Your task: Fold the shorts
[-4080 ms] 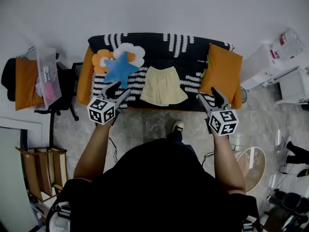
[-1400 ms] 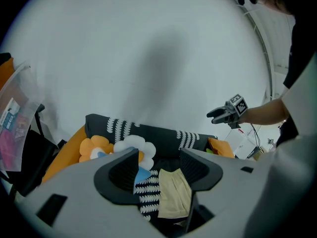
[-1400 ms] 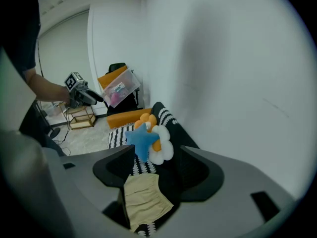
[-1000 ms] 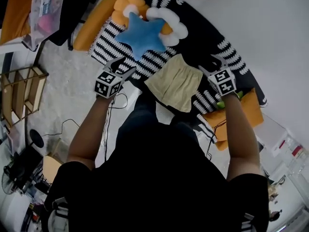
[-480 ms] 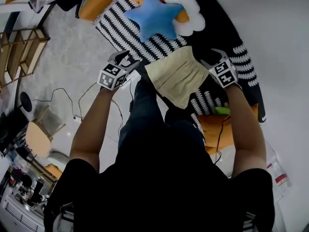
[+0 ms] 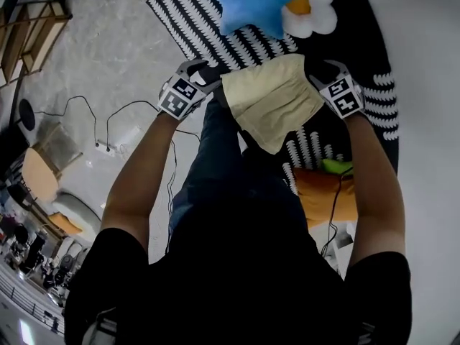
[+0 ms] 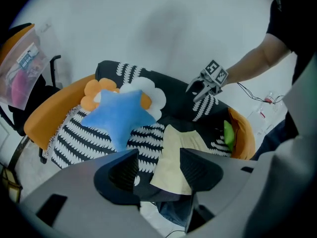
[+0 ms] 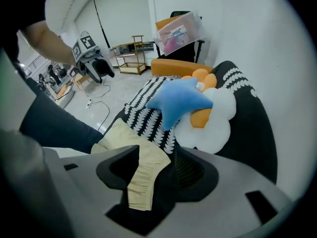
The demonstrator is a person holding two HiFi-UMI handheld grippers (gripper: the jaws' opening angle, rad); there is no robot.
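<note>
Lowering both tongs to the cream shorts point(image 6: 277, 99) at upper centre on the striped sofa point(image 6: 377, 128), I held the left gripper point(image 6: 203, 70) open and empty at one edge while the right gripper point(image 6: 325, 67), jaws just closing but not yet pinching, straddled the opposite corner, readying the first fold.

Pale shorts point(image 6: 277, 99) on patterned sofa point(image 6: 183, 9)

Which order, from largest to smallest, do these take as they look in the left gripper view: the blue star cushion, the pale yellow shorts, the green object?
1. blue star cushion
2. pale yellow shorts, though their near edge is hidden, so the gap is unsure
3. green object, clearly smallest, but also farthest from the camera
</note>
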